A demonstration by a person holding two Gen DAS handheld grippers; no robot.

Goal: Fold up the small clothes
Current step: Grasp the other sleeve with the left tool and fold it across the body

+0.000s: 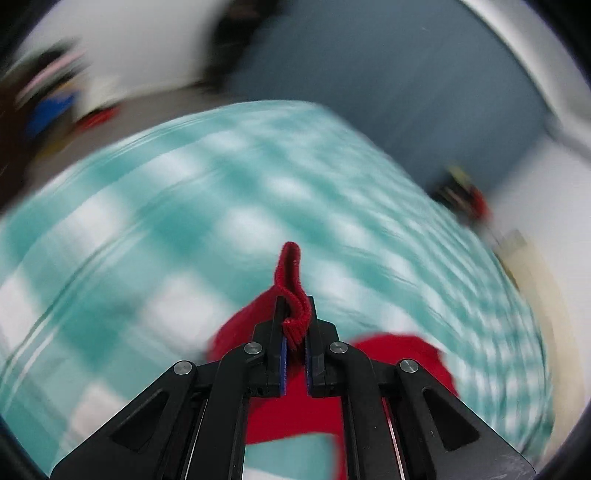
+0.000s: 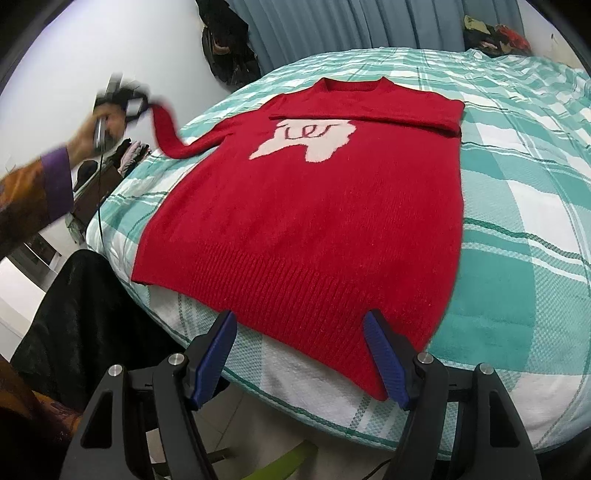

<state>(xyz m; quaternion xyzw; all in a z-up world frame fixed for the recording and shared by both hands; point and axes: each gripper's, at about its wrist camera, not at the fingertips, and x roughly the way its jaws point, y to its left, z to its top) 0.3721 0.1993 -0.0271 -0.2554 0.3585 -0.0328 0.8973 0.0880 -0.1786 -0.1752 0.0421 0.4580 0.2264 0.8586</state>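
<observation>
A red knit sweater [image 2: 314,206] with a pale motif lies flat, front up, on a bed with a teal and white checked cover [image 2: 517,229]. Its right sleeve is folded across the chest near the collar. My left gripper [image 1: 294,314] is shut on the cuff of the left sleeve [image 1: 290,273] and holds it lifted off the bed; it shows blurred at the left of the right wrist view [image 2: 125,99], with the sleeve [image 2: 166,133] hanging from it. My right gripper [image 2: 301,354] is open and empty, just above the sweater's hem at the near bed edge.
Blue-grey curtains [image 2: 332,26] hang behind the bed. Dark clothes [image 2: 225,48] hang on the white wall at the back left. A pile of clothes [image 2: 495,37] sits at the far right. The person's dark trousers [image 2: 81,325] are beside the bed's left edge.
</observation>
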